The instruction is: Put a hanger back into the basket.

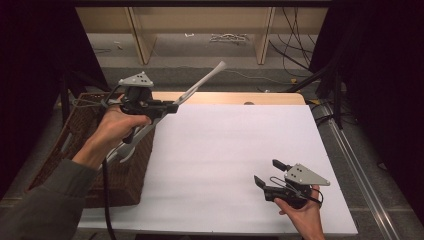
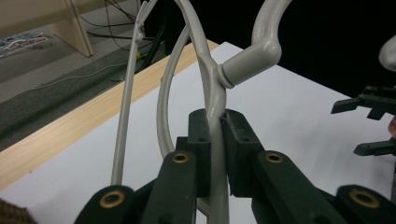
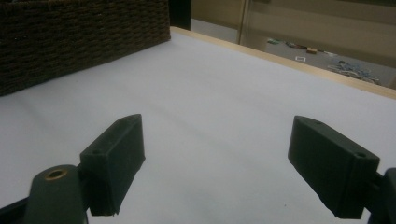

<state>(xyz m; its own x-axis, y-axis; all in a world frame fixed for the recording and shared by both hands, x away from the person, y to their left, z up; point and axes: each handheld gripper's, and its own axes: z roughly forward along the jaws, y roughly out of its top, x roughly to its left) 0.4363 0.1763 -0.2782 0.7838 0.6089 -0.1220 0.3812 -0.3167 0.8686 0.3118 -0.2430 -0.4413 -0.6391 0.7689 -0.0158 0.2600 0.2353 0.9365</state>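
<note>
A white table (image 1: 225,165) is seen spread across the middle of the high view, with a strip of bare wood left along its far edge. A dark wicker basket (image 1: 75,150) is set against the table's side at 9 o'clock; its woven wall (image 3: 70,42) is caught at 10 o'clock in the right gripper view.

A grey plastic hanger (image 1: 200,85) is held up in the air over the table's corner at 10 o'clock, just beside the basket. One arm is pointed towards 1 o'clock, while the other is hung down towards 7 o'clock past the hand. In the left gripper view its stem (image 2: 217,88) is seen just below the neck of the hook, and the hook is curved away towards 1 o'clock.

The left gripper (image 1: 172,106) is gripped by the left hand (image 1: 117,125), and its tongs (image 2: 217,140) are pressed together on the hanger's stem, with both pads laid flat against the plastic.

The right gripper (image 1: 266,171) is kept low by the right hand (image 1: 300,212) at 5 o'clock on the table. Its tongs (image 3: 219,158) are spread wide, and nothing is held or touched; bare white table is seen between them
</note>
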